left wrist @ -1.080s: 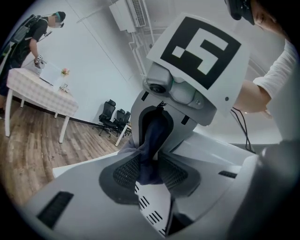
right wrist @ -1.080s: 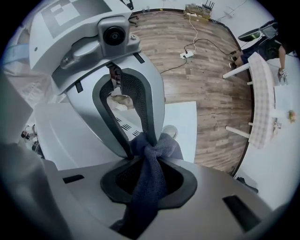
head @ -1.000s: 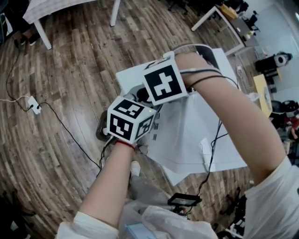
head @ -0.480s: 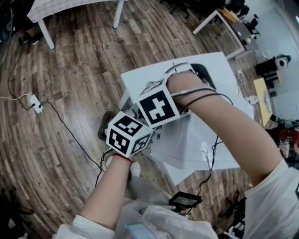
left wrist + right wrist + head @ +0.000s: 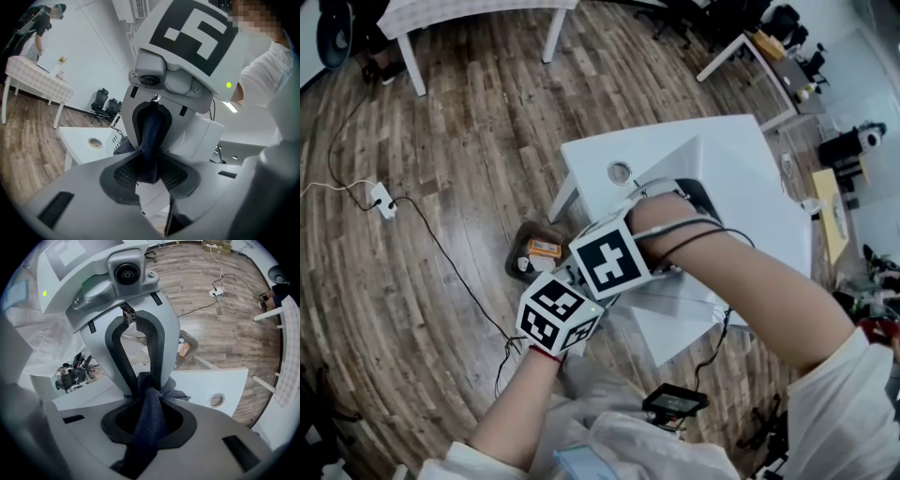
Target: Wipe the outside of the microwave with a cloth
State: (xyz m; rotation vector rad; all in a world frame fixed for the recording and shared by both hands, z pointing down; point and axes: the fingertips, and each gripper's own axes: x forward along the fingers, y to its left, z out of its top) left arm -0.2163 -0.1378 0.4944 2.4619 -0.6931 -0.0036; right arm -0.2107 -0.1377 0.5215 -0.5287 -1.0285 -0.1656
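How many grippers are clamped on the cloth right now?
2. The left gripper pinches the cloth from one side; the right gripper, facing it, from the other. No other gripper is in view.

Left gripper (image 5: 149, 174) and right gripper (image 5: 149, 420) tip to tip, facing each other. Both jaw pairs clamped on one dark cloth (image 5: 151, 401). Left forearm (image 5: 520, 403) and right forearm (image 5: 759, 291) converge.

A white power strip (image 5: 382, 200) is seen on the wooden floor (image 5: 450, 112), with a black cable (image 5: 455, 270) attached. A round opening (image 5: 620, 172) is set in the white table (image 5: 586, 157).
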